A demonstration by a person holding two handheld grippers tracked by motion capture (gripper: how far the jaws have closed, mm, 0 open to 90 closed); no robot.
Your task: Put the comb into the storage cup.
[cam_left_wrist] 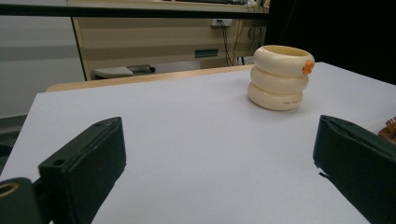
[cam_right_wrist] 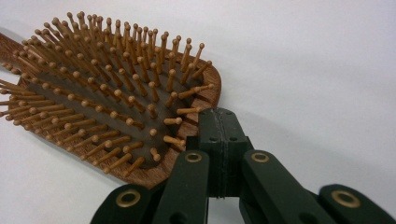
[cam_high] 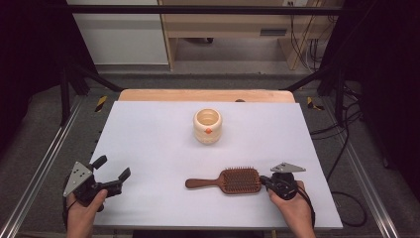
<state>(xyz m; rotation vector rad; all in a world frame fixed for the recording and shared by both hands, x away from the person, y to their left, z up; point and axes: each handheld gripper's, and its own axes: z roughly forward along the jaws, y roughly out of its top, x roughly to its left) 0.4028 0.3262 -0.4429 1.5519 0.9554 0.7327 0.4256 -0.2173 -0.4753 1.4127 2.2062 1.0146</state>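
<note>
A wooden paddle hairbrush point(cam_high: 240, 181) lies bristles up near the table's front, its handle pointing left. My right gripper point(cam_high: 263, 181) is shut, its tips against the right end of the brush head. In the right gripper view the jaws meet pad to pad beside the brush point(cam_right_wrist: 107, 93) rim, with nothing between them at the right gripper point(cam_right_wrist: 223, 126). A cream ribbed cup point(cam_high: 207, 125) with an orange spot stands upright at mid table. My left gripper point(cam_high: 113, 167) rests open at the front left, and between its jaws the left gripper point(cam_left_wrist: 215, 154) faces the cup point(cam_left_wrist: 280, 77).
The white table top point(cam_high: 148, 139) has a wooden strip along its far edge. Metal rails run along both sides of the table. Cables hang at the back right. A brush edge point(cam_left_wrist: 389, 128) peeks in at the right of the left gripper view.
</note>
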